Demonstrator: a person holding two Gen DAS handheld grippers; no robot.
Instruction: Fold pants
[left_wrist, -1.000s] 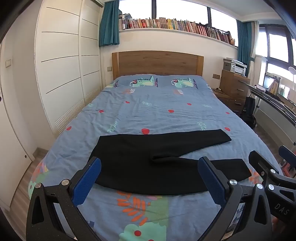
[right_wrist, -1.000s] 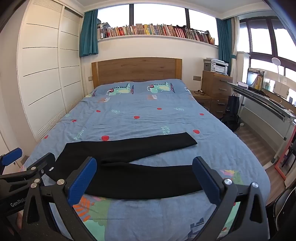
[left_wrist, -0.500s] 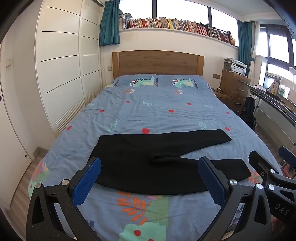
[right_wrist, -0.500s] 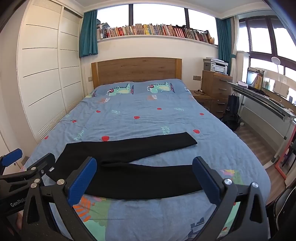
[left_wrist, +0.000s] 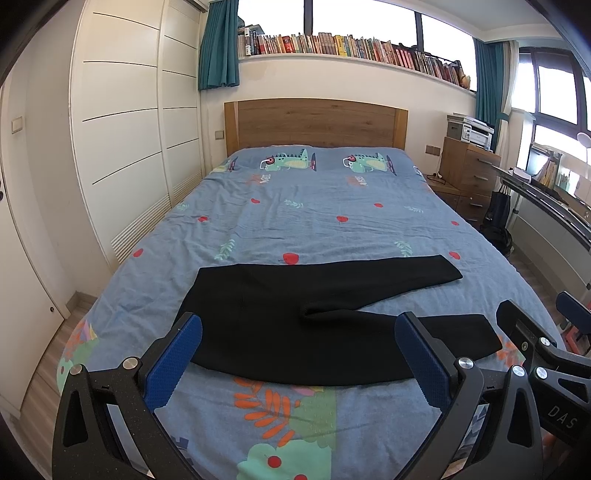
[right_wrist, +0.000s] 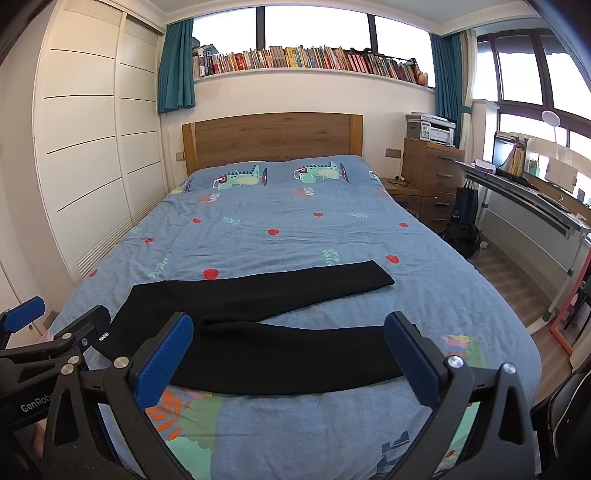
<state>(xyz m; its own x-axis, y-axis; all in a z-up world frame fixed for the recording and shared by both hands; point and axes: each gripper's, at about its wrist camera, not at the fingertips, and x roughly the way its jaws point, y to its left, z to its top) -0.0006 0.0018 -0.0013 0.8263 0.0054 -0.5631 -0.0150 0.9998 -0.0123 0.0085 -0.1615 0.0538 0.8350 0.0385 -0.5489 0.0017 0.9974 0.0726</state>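
The left gripper (left_wrist: 297, 352) hangs above the near edge of the bed, its blue-padded fingers (left_wrist: 173, 356) spread wide with nothing between them. The right gripper (right_wrist: 288, 350) is just beside it to the right, also spread wide and empty; each shows at the edge of the other's view.

Below and just beyond both grippers, the black pants (left_wrist: 295, 325) lie flat across the near part of the blue patterned bedspread (left_wrist: 314, 221). The waist end is at the left and the two legs run to the right, splitting apart in a narrow V: the far leg angles away toward the right, the near leg runs along the near edge of the bed. Neither gripper touches the fabric.

Farther off, the wooden headboard (left_wrist: 317, 123) stands at the far end of the bed. Above it a long shelf (right_wrist: 310, 72) holds a packed row of books (right_wrist: 306, 59). At the far right a wooden chest of drawers (right_wrist: 432, 181) carries a printer (right_wrist: 430, 129) on its top. White wardrobe doors (left_wrist: 122, 140) line the left wall.
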